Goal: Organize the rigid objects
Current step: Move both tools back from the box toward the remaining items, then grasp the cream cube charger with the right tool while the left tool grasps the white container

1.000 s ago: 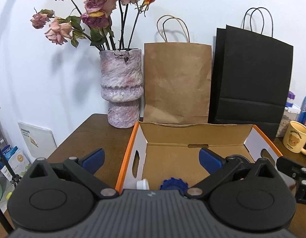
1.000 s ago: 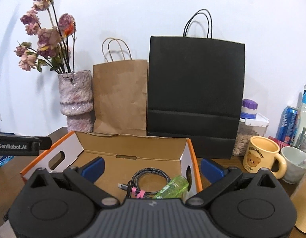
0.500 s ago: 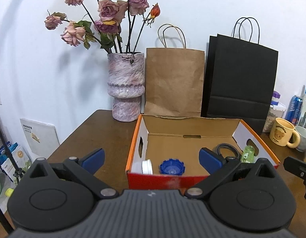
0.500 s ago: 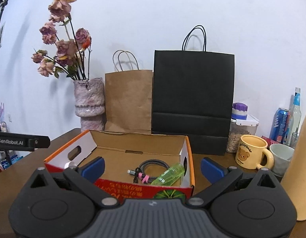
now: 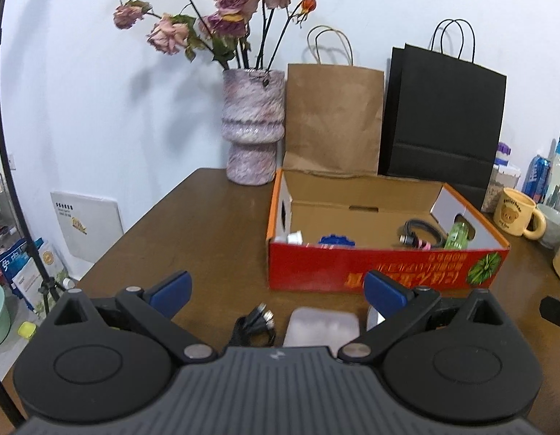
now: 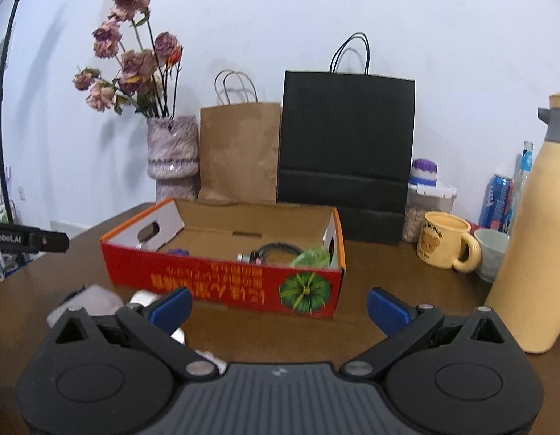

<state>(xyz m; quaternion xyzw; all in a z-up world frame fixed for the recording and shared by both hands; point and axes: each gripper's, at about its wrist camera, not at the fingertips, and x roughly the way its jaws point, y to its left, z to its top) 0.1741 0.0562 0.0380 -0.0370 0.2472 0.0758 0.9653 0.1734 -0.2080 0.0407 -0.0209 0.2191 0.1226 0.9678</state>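
Both grippers pulled back, one red box (image 5: 381,272), two paper bags

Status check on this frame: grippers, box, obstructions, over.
Left gripper open, empty. Right gripper open, empty. Red box holds coiled cable, green bottle, blue cap. Loose cable and white case on table, unobstructed.

You see a dark wooden table (image 5: 214,224) with a low sheen, a printed cardboard box (image 5: 385,272), matt brown (image 5: 334,116) and black paper bags (image 5: 443,116), a glossy mottled vase (image 5: 252,123), a glazed yellow mug (image 6: 445,244), a smooth cream flask (image 6: 541,235) at right.
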